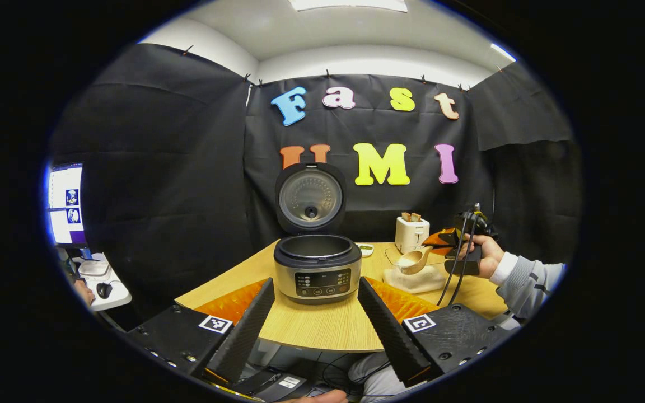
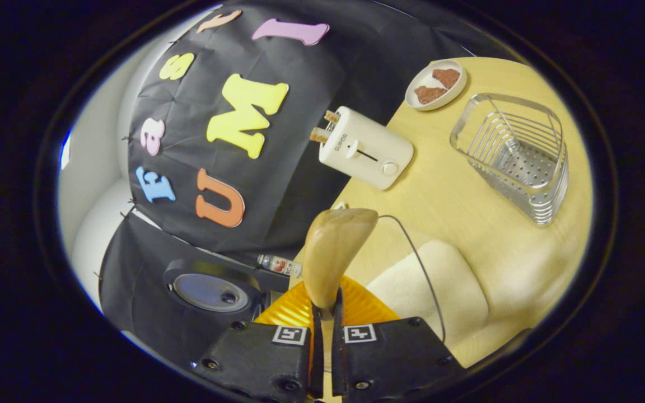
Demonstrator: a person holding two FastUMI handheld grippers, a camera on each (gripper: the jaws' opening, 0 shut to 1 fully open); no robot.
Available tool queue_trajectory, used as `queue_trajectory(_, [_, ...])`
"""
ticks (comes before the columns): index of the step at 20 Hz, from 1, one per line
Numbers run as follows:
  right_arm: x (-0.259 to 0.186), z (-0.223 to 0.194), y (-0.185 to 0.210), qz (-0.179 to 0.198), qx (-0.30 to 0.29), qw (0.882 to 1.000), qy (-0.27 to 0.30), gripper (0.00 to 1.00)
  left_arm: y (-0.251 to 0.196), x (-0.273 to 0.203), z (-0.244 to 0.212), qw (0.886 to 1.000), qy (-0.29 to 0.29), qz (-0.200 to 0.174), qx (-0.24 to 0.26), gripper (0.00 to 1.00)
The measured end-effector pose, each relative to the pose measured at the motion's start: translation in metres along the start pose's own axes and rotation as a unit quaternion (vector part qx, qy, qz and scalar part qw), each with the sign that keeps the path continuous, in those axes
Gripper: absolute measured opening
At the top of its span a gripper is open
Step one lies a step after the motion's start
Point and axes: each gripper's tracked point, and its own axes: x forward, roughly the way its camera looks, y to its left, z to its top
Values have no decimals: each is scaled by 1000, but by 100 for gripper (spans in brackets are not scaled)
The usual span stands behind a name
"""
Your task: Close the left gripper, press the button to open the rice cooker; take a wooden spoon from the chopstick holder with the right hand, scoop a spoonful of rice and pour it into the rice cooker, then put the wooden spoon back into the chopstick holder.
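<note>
Step in hand: the loaded wooden spoon (image 1: 416,259) is judged to be on its way from the rice container (image 1: 415,277) to the rice cooker (image 1: 317,267); the pour is not yet made.
Right gripper (image 2: 323,313): its fingers are drawn narrow and clamped on the spoon handle at bottom centre of the right gripper view, the bowl's back seen above them.
Left gripper (image 1: 316,313): its fingers are spread wide at the bottom of the left gripper view, with nothing held; the cooker is framed between them.
Rice cooker: it is seen at centre of the left gripper view, lid (image 1: 310,197) raised upright, the inner pot open; no contents can be made out inside.
Spoon load: a pale heap of rice is seen in the bowl, right of the cooker and just above the container.
How to do it well: the bowl should be kept level until it is over the pot's mouth, then tipped slowly by rolling the handle, so that grains are not scattered on the table (image 1: 322,327).
Rice container: a pale mass of rice is held in it, at lower right of the right gripper view.
Chopstick holder (image 2: 518,157): the wire rack at upper right of the right gripper view is seen empty, ready for the spoon's return.
Plate (image 2: 435,84): two brown pieces are held on it.
Toaster (image 2: 366,147): slices are seen in its slots.
</note>
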Motion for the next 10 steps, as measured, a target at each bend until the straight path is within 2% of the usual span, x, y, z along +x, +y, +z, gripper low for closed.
queue_trajectory(5, [-14,20,13,49,92,994,-14,11,0,-3,3,1000,-1,0,1,96])
queue_trajectory(8, [-18,25,26,106,198,974,-3,10,-5,-2,3,1000,-2,-8,-4,96])
queue_trajectory(10, [-16,33,37,143,243,959,-14,10,-3,-4,2,1000,0,-9,-2,96])
